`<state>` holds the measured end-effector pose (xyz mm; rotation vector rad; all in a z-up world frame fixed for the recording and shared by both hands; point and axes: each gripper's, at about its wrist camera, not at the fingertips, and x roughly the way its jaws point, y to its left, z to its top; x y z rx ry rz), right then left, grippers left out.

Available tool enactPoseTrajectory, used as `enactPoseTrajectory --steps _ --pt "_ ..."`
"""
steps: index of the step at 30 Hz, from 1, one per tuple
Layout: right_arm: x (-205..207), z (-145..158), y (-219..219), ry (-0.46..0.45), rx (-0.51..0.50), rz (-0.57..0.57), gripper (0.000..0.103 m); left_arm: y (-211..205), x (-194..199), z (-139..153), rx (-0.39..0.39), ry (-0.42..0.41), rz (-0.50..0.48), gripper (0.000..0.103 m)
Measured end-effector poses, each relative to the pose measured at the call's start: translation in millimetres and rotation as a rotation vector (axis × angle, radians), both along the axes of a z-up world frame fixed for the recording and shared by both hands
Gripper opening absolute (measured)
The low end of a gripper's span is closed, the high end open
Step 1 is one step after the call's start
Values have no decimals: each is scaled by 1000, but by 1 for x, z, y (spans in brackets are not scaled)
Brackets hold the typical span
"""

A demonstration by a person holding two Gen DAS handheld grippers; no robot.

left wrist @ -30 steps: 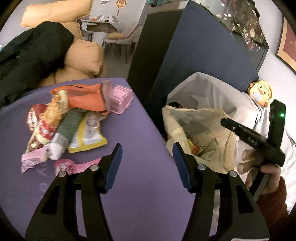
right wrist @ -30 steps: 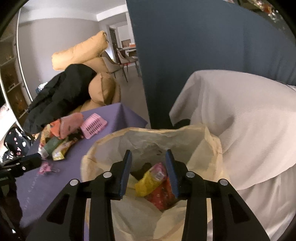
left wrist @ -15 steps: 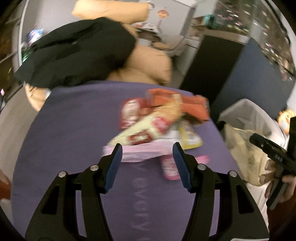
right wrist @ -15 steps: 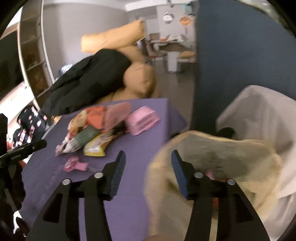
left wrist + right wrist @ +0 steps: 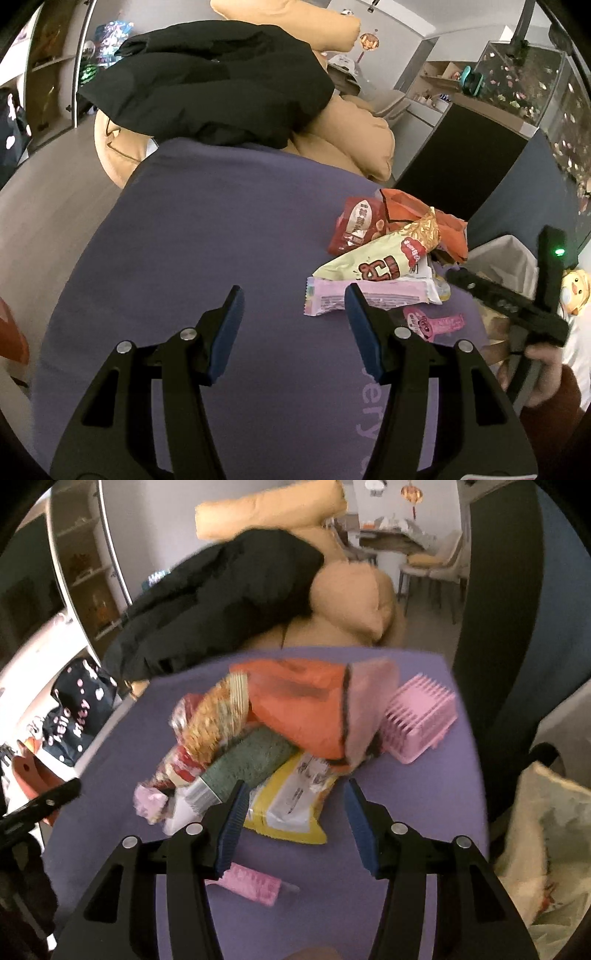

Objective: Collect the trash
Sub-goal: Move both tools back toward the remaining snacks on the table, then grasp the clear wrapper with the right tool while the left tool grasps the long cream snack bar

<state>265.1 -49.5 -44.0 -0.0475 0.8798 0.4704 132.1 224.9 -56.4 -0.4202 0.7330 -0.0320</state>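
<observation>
A purple table point(image 5: 207, 236) fills the middle of both views. A black coat point(image 5: 214, 77) drapes over tan cushions point(image 5: 354, 590) along the upper frame. At centre in the right wrist view sits the pile of wrappers point(image 5: 266, 731), with a pink basket point(image 5: 421, 720) to its right and the trash bag point(image 5: 546, 834) at the right edge. The right gripper point(image 5: 293, 812) is spread wide and empty above a yellow packet point(image 5: 291, 805). The left gripper point(image 5: 293, 314) is spread, empty, a pink wrapper point(image 5: 373, 295) just right of its gap.
</observation>
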Motion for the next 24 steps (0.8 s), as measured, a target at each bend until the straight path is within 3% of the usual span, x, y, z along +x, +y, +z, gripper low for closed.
enactPoseTrajectory --steps 8,12,19,24 --pt "-4 -24 3 46 -40 -8 50 15 -6 -2 -18 -12 12 54" --pt "-19 -10 2 -19 -19 19 50 22 -4 -5 -24 4 27 54" --pt "-55 23 39 -160 26 250 50 27 -1 -5 -17 6 40 54" --pt "-66 19 97 -218 -117 446 50 34 -5 0 -11 -5 56 54"
